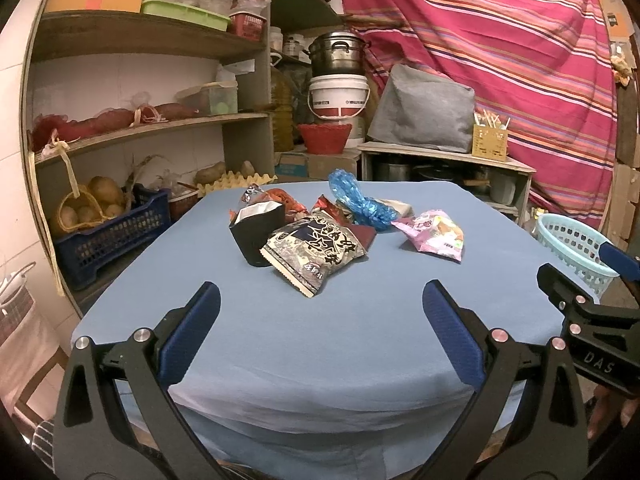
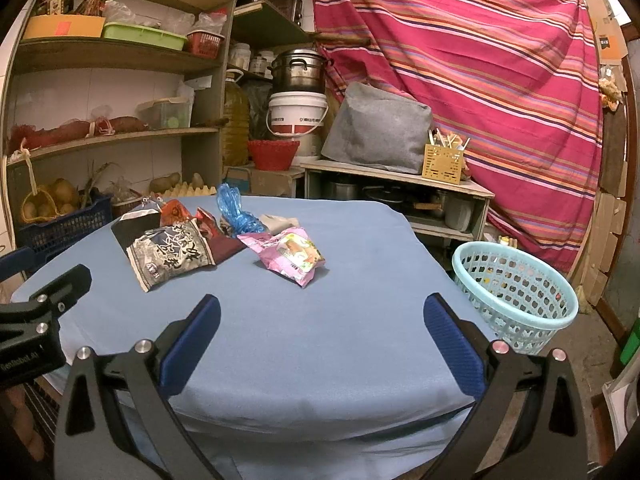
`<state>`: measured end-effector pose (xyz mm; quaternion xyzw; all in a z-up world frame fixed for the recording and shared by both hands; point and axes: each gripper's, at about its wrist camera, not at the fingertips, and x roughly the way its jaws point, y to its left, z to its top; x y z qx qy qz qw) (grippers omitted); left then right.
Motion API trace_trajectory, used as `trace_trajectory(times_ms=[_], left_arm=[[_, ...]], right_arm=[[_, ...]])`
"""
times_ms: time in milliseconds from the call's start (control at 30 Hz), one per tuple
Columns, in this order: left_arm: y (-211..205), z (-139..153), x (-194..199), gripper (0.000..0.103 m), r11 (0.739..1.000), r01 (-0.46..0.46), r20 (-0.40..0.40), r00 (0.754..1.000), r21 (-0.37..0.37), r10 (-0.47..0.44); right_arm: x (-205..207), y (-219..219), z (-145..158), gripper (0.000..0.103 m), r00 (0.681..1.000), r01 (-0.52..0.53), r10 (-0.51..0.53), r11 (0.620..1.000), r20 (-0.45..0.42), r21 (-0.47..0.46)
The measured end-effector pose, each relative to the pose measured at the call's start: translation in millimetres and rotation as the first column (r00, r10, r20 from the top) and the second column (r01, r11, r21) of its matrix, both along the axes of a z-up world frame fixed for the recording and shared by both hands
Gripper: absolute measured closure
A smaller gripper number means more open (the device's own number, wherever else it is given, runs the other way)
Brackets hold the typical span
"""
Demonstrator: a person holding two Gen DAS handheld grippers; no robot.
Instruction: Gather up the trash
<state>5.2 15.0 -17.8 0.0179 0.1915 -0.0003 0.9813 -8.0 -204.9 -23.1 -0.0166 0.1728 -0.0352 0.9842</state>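
Several pieces of trash lie on a blue-clothed table [image 1: 320, 340]: a black-and-cream snack bag [image 1: 314, 254] [image 2: 170, 256], a black carton [image 1: 256, 232] [image 2: 132, 226], a pink wrapper [image 1: 434, 234] [image 2: 290, 254], a crumpled blue plastic bag [image 1: 358, 200] [image 2: 238, 210] and red wrappers [image 1: 280, 198] [image 2: 176, 212]. A light-blue basket [image 2: 516, 292] [image 1: 576, 248] stands on the floor right of the table. My left gripper [image 1: 320, 304] hangs open over the near edge, short of the snack bag. My right gripper [image 2: 320, 316] is open too, empty, near the pink wrapper.
Wooden shelves [image 1: 132, 128] with crates and potatoes stand at the left. Behind the table are a white bucket [image 1: 338, 98] under a metal pot, a low shelf [image 1: 444, 156] with a grey bag, and a striped red cloth [image 2: 480, 80].
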Motion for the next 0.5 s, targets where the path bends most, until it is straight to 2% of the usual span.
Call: trace_trajectory(times_ms=[33,500], left_arm=[[-6.1,6.9,1.6,0.005,1.000,0.006,-0.005,1.000,0.005,-0.006],[-6.9,8.2,1.6,0.005,1.000,0.008,-0.007,1.000,0.003,-0.008]], right_arm=[[0.1,-0.2,0.2,0.004,1.000,0.000,0.000,1.000,0.000,-0.001],[1.8,2.1,0.8,0.004,1.000,0.000,0.000,1.000,0.001,-0.002]])
